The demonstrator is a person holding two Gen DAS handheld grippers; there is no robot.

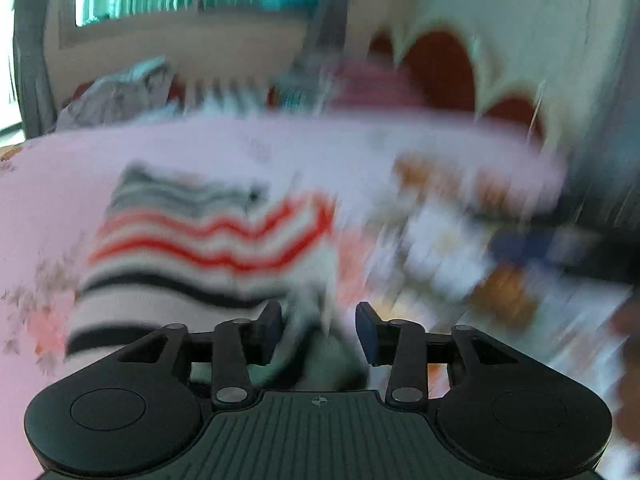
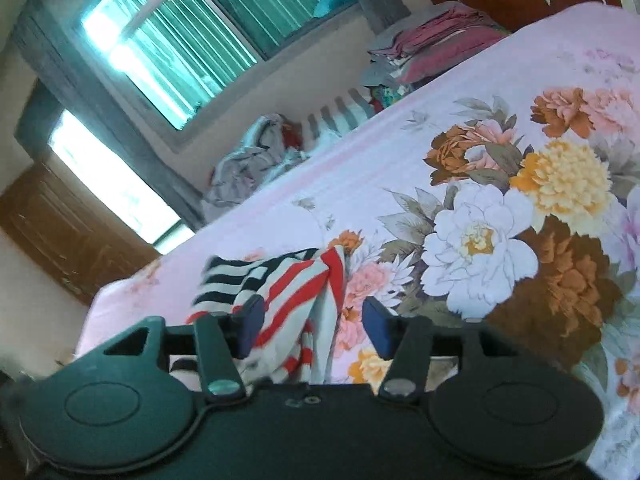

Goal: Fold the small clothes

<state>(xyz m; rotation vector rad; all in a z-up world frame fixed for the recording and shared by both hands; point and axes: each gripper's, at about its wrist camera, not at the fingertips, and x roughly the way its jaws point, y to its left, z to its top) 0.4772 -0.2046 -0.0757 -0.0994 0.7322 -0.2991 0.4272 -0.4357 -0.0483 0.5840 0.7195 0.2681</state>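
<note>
Striped garment (image 2: 280,300) lies crumpled on the floral bedsheet (image 2: 480,152), lower centre of the right wrist view, cloth between the pads. Right hand-held gripper (image 2: 312,322): jaws partly apart, not pressing on it. Left hand-held gripper (image 1: 320,332): jaws partly apart, garment (image 1: 200,240) just ahead at centre-left, view heavily blurred.

A striped garment (image 2: 276,292) lies on the bed (image 2: 400,168) near its near edge. A crumpled cloth heap (image 2: 248,164) sits along the bed's far edge, and a stack of folded clothes (image 2: 432,36) sits further along that edge, below the window (image 2: 208,28).
</note>
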